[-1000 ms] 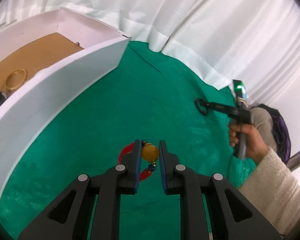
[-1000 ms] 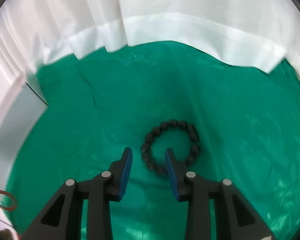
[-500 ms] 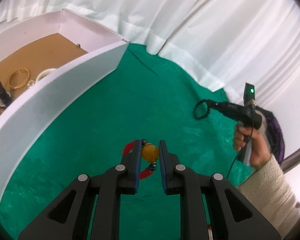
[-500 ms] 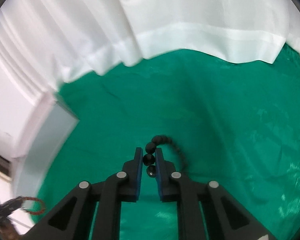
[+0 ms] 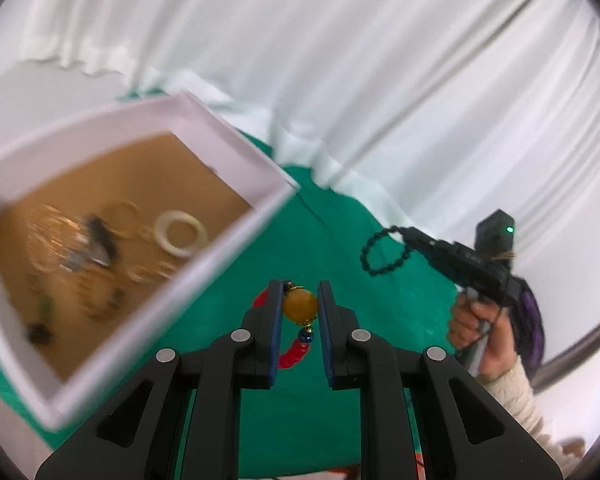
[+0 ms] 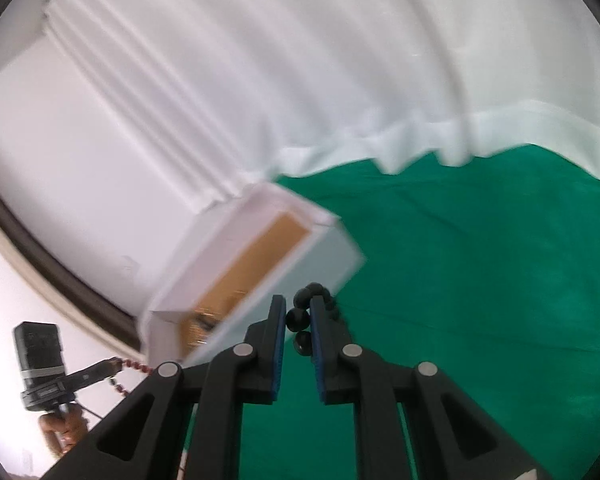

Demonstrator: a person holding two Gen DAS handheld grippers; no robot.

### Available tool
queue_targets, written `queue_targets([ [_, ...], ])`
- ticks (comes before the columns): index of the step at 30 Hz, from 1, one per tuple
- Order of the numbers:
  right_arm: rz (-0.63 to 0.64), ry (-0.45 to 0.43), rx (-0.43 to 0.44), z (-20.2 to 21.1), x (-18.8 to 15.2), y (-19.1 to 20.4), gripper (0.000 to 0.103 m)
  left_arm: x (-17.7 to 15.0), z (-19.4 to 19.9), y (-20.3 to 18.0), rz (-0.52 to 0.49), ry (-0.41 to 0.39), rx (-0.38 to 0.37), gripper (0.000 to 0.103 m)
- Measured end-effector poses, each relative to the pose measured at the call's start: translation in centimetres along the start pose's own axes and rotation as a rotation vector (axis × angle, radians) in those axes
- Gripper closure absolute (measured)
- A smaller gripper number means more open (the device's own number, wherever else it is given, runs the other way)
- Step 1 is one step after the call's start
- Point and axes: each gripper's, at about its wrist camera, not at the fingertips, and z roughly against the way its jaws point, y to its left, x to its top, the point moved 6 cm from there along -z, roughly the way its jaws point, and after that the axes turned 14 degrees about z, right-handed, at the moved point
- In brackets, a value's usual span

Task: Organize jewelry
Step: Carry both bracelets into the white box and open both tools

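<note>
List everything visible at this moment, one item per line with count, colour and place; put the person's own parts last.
box: one, white walls, brown floor, on the cloth
green cloth: one, covers the table
white curtain: one, behind the table
jewelry in the box: several pieces, blurred; a white ring shows
red bracelet: one, amber bead, in the left gripper
black bead bracelet: one, in the right gripper
hands: two, one on each gripper handle; right hand, cream sleeve

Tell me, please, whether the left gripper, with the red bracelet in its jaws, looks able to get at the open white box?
Probably yes: the left gripper, shut on the red bracelet, hangs beside the white box, whose top is open, and nothing stands between them.
</note>
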Motion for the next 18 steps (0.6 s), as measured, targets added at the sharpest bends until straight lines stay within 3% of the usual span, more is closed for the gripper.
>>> queue_targets([
  [5,0.046,-0.013,0.111,-5.0,3.5,5.8,0.09,4.2,2.7,4.4,0.043,-0.083,0.096,0.088],
  [9,0.064,-0.015,0.149,-8.9,5.2,8.4,0.09,6.3,2.4,8.4,0.061,-0.112,0.192,0.088],
  [15,0.13,0.042,0.143,-15.7,6.4,10.4,0.09,5.8,-0.6,13.2,0.09,-0.052,0.27,0.088],
  [18,0.182,0.096,0.082,-18.7,5.7,10.5,0.09,5.2,-2.2,15.0,0.108,-0.014,0.294,0.088],
])
